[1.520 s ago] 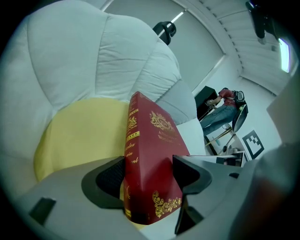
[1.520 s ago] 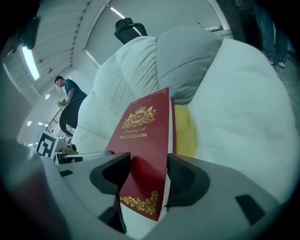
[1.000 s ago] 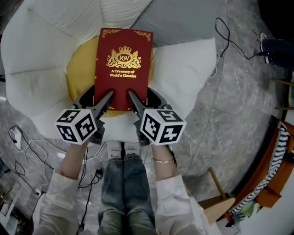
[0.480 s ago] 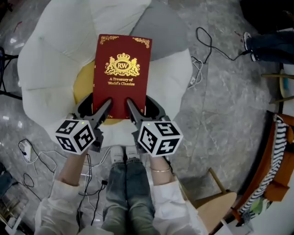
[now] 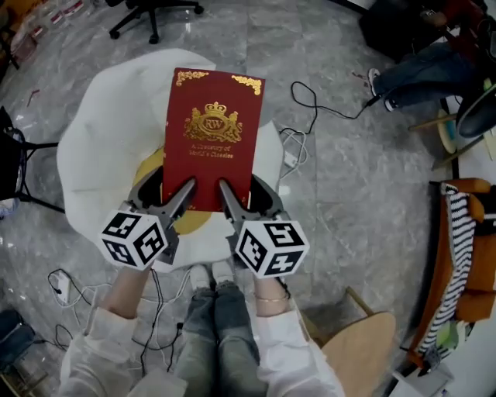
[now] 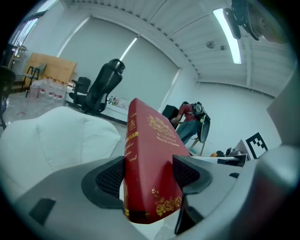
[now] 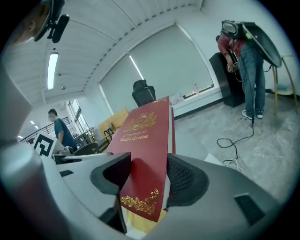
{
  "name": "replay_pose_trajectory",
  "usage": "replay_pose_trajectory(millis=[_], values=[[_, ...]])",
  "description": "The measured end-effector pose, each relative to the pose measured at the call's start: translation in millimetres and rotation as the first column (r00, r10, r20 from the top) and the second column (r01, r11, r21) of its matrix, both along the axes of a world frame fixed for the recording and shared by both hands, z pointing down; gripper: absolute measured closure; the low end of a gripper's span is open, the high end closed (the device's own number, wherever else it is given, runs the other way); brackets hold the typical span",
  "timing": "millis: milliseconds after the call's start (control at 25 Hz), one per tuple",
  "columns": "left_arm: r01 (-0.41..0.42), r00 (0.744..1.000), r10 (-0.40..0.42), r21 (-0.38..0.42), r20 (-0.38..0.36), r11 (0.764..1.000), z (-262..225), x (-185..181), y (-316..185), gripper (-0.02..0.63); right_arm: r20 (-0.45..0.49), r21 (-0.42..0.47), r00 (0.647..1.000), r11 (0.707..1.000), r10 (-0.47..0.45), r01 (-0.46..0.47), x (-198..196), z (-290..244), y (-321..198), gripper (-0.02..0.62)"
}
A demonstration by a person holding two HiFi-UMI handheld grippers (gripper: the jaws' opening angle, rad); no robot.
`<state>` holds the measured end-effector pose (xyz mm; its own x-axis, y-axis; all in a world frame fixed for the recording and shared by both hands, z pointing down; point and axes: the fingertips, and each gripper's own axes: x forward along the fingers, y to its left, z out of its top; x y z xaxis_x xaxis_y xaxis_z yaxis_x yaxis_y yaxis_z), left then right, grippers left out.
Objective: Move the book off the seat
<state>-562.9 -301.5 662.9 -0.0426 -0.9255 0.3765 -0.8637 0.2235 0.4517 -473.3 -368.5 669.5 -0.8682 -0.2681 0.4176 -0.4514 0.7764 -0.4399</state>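
Observation:
A dark red hardback book with gold print hangs in the air above the white beanbag seat. My left gripper is shut on its near left corner, and my right gripper is shut on its near right corner. In the left gripper view the book stands between the two black pads, spine toward the camera. In the right gripper view the book sits clamped between the pads, cover up. A yellow cushion shows on the seat under the book.
Grey marble floor surrounds the seat, with cables at the right and more cables at the lower left. A wheeled office chair stands at the top. A person's legs are at the upper right, a wooden chair at the lower right.
Both grippers have raised the book higher off the seat; the seat looks smaller and farther below, and more floor shows around it. Both grips stay the same.

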Motion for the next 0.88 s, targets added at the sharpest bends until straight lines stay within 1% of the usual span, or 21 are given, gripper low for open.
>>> replay_pose_trajectory(millis=[120, 240, 360, 440, 520, 600, 680, 800, 880], values=[[-0.049, 0.999, 0.048, 0.041, 0.019, 0.998, -41.7, 14.9, -6.7, 0.288, 0.025, 0.047, 0.999, 0.998, 0.039, -0.04, 17.4, -43.0, -2.9, 0.351], [-0.112, 0.992, 0.108, 0.068, 0.061, 0.991, -92.6, 46.3, -21.9, 0.288, 0.047, 0.076, 0.996, 0.994, 0.078, -0.082, 51.8, -92.7, -13.2, 0.351], [-0.196, 0.979, 0.188, 0.109, 0.085, 0.974, -138.9, 84.8, -45.5, 0.288, 0.073, 0.126, 0.985, 0.979, 0.155, -0.163, 94.9, -140.3, -29.2, 0.351], [-0.256, 0.965, 0.245, 0.135, 0.096, 0.957, -157.1, 94.6, -48.6, 0.288, 0.084, 0.158, 0.973, 0.961, 0.215, -0.226, 107.6, -159.8, -26.3, 0.351], [-0.313, 0.948, 0.3, 0.153, 0.103, 0.937, -169.6, 101.7, -45.6, 0.288, 0.093, 0.171, 0.957, 0.942, 0.276, -0.288, 117.2, -172.2, -16.9, 0.351], [-0.371, 0.928, 0.358, 0.165, 0.1, 0.914, -185.3, 128.1, -47.0, 0.288, 0.101, 0.177, 0.936, 0.92, 0.338, -0.351, 146.3, -187.9, -11.2, 0.351], [-0.434, 0.901, 0.424, 0.176, 0.094, 0.883, -206.7, 172.9, -54.5, 0.288, 0.107, 0.19, 0.907, 0.887, 0.406, -0.42, 193.2, -210.7, -10.7, 0.351], [-0.53, 0.848, 0.523, 0.185, 0.088, 0.828, -236.4, 244.6, -59.8, 0.288, 0.109, 0.205, 0.859, 0.835, 0.5, -0.511, 266.8, -241.8, -3.6, 0.351], [-0.584, 0.811, 0.579, 0.191, 0.088, 0.789, -253.0, 285.5, -59.0, 0.288, 0.107, 0.211, 0.829, 0.803, 0.549, -0.558, 308.6, -258.5, 4.6, 0.351]])
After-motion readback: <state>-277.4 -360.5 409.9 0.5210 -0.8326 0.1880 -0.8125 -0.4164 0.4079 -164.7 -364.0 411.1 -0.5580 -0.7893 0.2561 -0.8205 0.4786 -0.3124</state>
